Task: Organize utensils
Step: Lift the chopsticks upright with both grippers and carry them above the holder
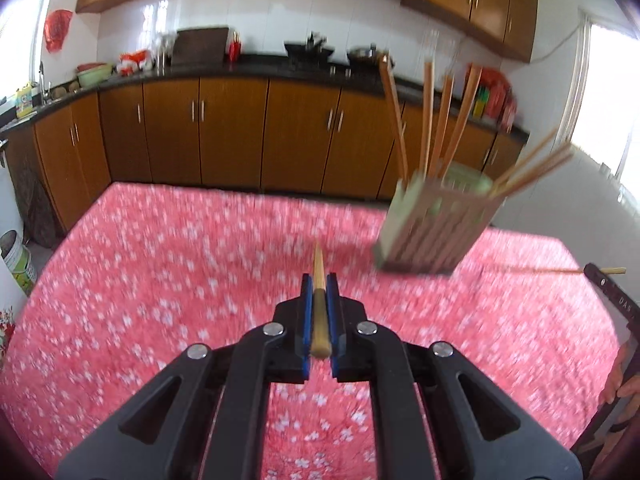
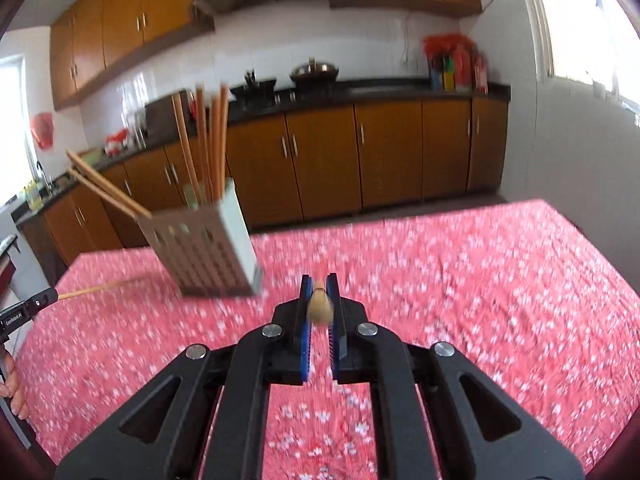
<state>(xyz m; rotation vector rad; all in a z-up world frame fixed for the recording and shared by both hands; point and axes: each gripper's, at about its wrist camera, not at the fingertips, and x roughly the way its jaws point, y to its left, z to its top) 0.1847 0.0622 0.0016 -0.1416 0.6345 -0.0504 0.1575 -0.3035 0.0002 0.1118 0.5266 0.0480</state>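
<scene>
Mid-carry: both jaws clamped on a chopstick (image 1: 319, 280) each (image 2: 320, 307); next, tipping into holder (image 1: 434, 224), narrow slots.

a slotted chopstick holder (image 1: 432, 228), pale green and brown, stands on the pink flowered surface (image 1: 180, 280), blurred. wooden chopsticks (image 1: 434, 120) rise from it, some upright, a few leaning outward. one chopstick (image 1: 319, 276) points forward; another chopstick (image 2: 320, 304) shows end-on.
</scene>
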